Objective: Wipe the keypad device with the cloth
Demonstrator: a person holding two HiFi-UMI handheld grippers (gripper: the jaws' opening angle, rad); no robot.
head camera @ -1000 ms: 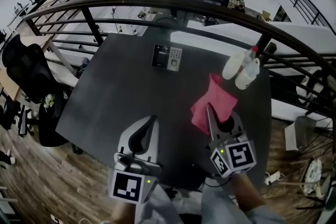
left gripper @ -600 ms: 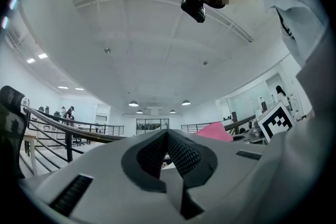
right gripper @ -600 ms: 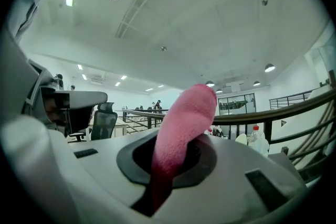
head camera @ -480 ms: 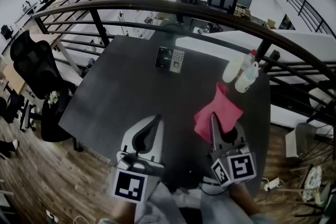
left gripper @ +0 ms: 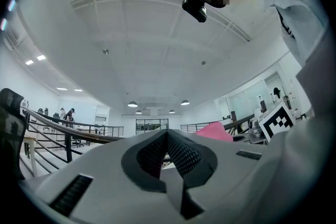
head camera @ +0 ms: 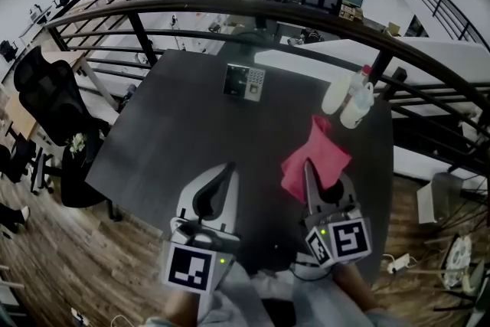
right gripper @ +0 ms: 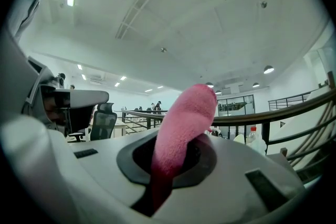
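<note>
The keypad device (head camera: 245,81), dark with a grey key block, lies flat near the far edge of the dark table (head camera: 176,134). A pink cloth (head camera: 315,157) sticks out past the tips of my right gripper (head camera: 307,166), which is shut on it at the table's right side. In the right gripper view the cloth (right gripper: 185,118) rises from between the jaws of the right gripper (right gripper: 178,147). My left gripper (head camera: 227,169) hovers over the near middle of the table, well short of the keypad. In its own view the left gripper (left gripper: 167,136) is shut with nothing in it.
Two pale spray bottles (head camera: 348,99) stand at the table's far right corner, just beyond the cloth. A curved black railing (head camera: 230,8) runs behind the table. A black office chair (head camera: 46,99) stands to the left on the wood floor.
The right gripper still clamps the pink cloth at about the same spot. The left gripper has barely moved. The head camera shifted slightly.
</note>
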